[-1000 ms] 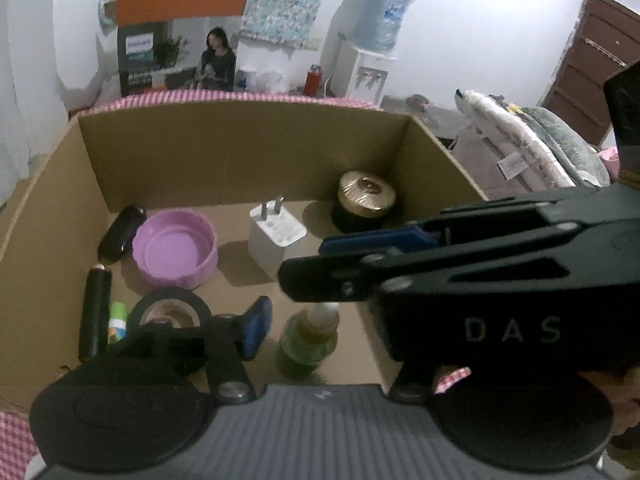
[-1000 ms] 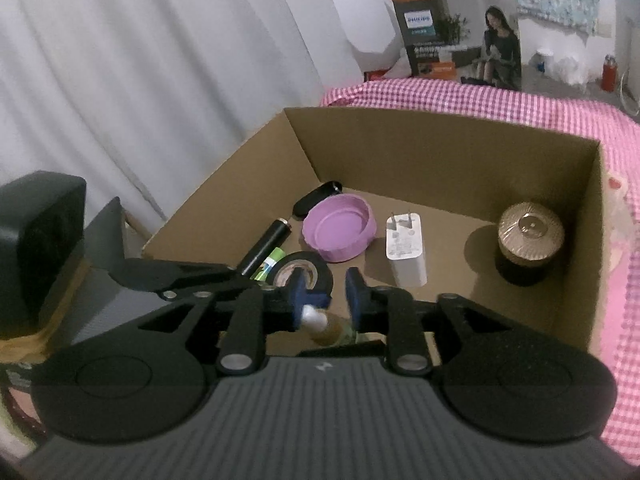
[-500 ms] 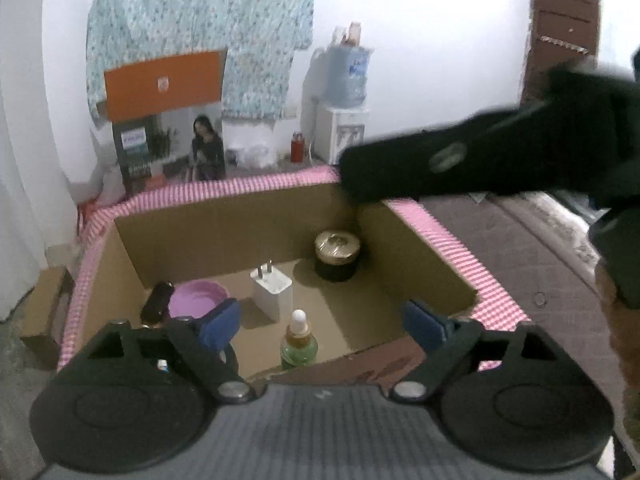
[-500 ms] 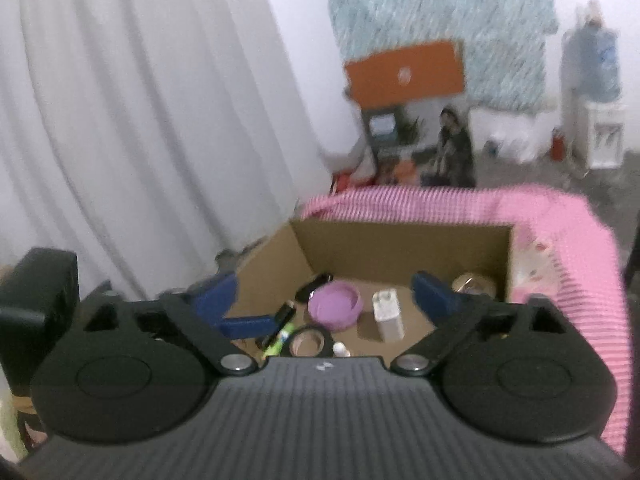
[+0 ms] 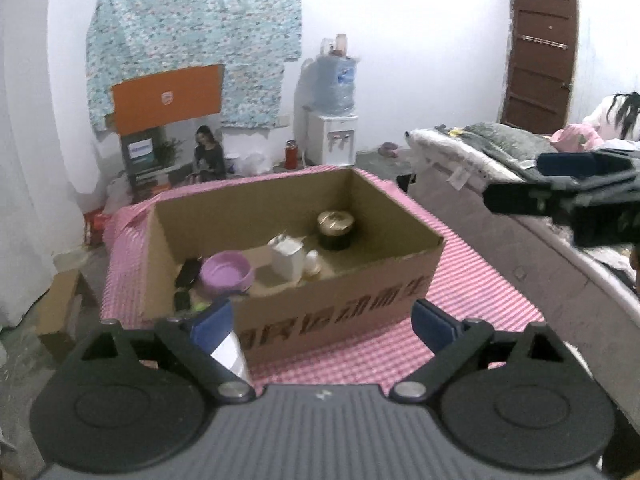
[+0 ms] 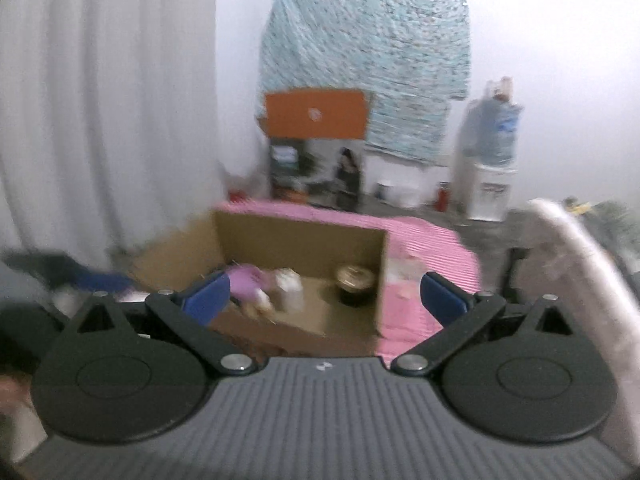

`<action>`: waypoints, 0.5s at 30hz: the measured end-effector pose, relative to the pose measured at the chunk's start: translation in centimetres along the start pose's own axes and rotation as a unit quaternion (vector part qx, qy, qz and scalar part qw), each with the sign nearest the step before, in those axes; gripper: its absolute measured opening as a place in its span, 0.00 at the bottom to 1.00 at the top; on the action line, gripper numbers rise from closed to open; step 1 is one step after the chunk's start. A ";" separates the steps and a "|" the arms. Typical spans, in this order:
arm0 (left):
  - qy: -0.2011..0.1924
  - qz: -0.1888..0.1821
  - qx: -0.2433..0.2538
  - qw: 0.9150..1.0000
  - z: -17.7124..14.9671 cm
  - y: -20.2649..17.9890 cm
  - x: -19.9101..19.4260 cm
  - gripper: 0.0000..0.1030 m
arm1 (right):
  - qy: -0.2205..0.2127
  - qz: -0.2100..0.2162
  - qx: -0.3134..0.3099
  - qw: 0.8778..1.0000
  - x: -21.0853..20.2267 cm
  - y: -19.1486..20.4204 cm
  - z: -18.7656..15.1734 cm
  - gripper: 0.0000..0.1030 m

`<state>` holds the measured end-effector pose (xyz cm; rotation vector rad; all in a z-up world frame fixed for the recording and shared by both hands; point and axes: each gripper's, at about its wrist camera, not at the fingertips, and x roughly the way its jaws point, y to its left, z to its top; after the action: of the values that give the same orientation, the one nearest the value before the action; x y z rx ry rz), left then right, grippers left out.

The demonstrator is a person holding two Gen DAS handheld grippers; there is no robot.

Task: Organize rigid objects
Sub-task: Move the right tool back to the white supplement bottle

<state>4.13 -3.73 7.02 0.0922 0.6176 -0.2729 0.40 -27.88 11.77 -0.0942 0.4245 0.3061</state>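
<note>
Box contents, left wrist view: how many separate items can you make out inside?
6, maybe more hidden behind the near wall of the box: gold-lidded jar far right, charger, dropper bottle, purple lid, two dark items far left.

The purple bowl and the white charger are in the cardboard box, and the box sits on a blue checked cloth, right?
Almost. The purple bowl and the white charger are in the cardboard box, but the cloth under the box is pink checked, not blue. The left wrist view shows it clearly.
</note>
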 end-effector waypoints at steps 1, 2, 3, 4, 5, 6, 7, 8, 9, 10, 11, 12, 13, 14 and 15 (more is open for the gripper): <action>0.003 0.004 -0.005 1.000 -0.3 0.4 -0.2 0.94 | 0.009 -0.016 -0.017 1.000 0.2 0.6 -0.3 0.99; 0.005 0.009 -0.010 1.000 -0.7 0.8 -0.3 0.94 | 0.015 -0.025 -0.028 0.999 0.5 1.2 -0.5 0.99; 0.006 0.014 -0.015 1.000 -1.1 1.2 -0.5 0.94 | 0.019 -0.029 -0.034 0.999 0.7 1.7 -0.6 0.99; 0.007 0.019 -0.018 1.000 -1.3 1.5 -0.6 0.94 | 0.023 -0.034 -0.038 0.998 0.9 2.2 -0.6 0.99; 0.008 0.025 -0.022 0.999 -1.6 1.9 -0.6 0.94 | 0.026 -0.035 -0.043 0.998 1.2 2.6 -0.5 0.99; 0.008 0.028 -0.025 0.999 -1.8 2.3 -0.7 0.94 | 0.028 -0.035 -0.048 0.998 1.4 3.0 -0.3 0.99; 0.009 0.031 -0.028 0.999 -2.0 2.7 -0.7 0.94 | 0.029 -0.035 -0.052 0.998 1.6 3.5 -0.1 0.99; 0.010 0.033 -0.032 0.999 -2.2 3.1 -0.7 0.94 | 0.028 -0.033 -0.053 0.998 1.8 3.8 0.0 0.99; 0.010 0.034 -0.035 0.999 -2.4 3.5 -0.8 0.94 | 0.029 -0.028 -0.052 0.998 2.1 4.2 0.1 0.99; 0.011 0.036 -0.037 0.999 -2.6 3.8 -0.7 0.94 | 0.031 -0.024 -0.048 0.998 2.2 4.5 0.2 0.99; 0.012 0.039 -0.038 0.998 -2.8 4.0 -0.6 0.94 | 0.034 -0.018 -0.041 0.998 2.5 4.8 0.2 0.99; 0.014 0.042 -0.040 0.998 -3.1 4.4 -0.4 0.94 | 0.037 -0.007 -0.032 0.999 3.0 5.1 0.1 0.99; 0.017 0.044 -0.042 0.998 -3.3 4.7 -0.2 0.94 | 0.039 0.009 -0.021 0.999 3.2 5.3 -0.2 0.99; 0.020 0.045 -0.045 0.998 -3.6 5.1 0.0 0.94 | 0.044 0.032 -0.006 0.999 3.6 5.6 -0.5 0.99; 0.023 0.045 -0.048 0.998 -3.9 5.4 0.2 0.94 | 0.051 0.053 0.010 0.997 4.1 5.8 -0.9 0.99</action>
<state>3.57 2.04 3.73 0.0338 0.6705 -0.1540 1.82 -21.40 9.13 -0.0683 0.5353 0.4035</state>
